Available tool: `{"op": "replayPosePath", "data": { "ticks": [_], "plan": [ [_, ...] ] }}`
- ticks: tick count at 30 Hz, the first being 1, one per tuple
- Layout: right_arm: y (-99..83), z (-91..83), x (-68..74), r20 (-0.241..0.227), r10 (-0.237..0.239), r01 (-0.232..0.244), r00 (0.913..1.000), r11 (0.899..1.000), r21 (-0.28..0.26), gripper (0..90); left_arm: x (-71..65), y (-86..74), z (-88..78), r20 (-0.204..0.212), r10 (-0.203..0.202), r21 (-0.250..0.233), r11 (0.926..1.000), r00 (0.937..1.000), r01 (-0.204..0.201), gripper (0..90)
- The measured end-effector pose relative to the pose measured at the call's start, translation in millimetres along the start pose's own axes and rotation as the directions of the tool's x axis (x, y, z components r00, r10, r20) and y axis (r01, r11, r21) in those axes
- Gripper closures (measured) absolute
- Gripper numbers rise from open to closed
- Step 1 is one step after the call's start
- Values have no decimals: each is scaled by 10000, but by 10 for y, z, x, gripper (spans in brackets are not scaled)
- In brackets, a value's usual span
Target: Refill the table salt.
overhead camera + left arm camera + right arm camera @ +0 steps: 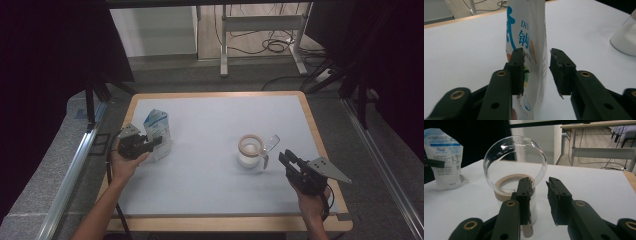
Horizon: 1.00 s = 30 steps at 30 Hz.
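Observation:
A white and blue pouch (157,131) stands upright at the left of the white table (215,112). My left gripper (156,142) reaches it from the left. In the left gripper view the pouch (529,32) stands edge-on between the jaws of my left gripper (536,62); one pad lies against it and the other stands a little clear. A glass jar (250,152) with white contents has its hinged round lid (272,141) swung open. My right gripper (286,157) sits just right of it. In the right gripper view the right gripper (539,187) is open, with the jar (509,186) close behind its jaws and nothing between the pads.
A wooden rim (312,125) borders the white table. Beyond the far edge stand a desk frame (262,22) and loose floor cables (275,46). Metal rails (75,160) run along both sides, with dark curtains behind.

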State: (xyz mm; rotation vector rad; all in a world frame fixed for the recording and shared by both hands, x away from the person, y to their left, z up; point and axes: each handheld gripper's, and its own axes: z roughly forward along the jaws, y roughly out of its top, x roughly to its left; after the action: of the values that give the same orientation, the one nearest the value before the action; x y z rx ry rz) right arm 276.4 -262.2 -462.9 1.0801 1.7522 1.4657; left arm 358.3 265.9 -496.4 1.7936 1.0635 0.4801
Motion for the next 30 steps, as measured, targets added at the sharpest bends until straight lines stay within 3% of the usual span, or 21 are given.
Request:
{"op": "replayPosePath", "data": {
  "ticks": [9,15,24,30],
  "plan": [
    [75,110,-29,-125,-93,97,9999,9996,259,778,68,-28,-47,236,-297,-287,9991,9993,304,509],
    [114,165,-53,-91,-100,103,9999,9993,346,798,80,-53,-76,243,-395,-179,9990,9989,399,457],
    [170,251,-75,-263,-287,302,9992,9976,621,867,3,-168,-280,71,-266,324,9991,9996,263,385],
    [208,295,-19,-422,-363,388,9985,9974,611,868,-97,-346,-423,7,-261,280,9993,9997,261,383]
  ]
}}
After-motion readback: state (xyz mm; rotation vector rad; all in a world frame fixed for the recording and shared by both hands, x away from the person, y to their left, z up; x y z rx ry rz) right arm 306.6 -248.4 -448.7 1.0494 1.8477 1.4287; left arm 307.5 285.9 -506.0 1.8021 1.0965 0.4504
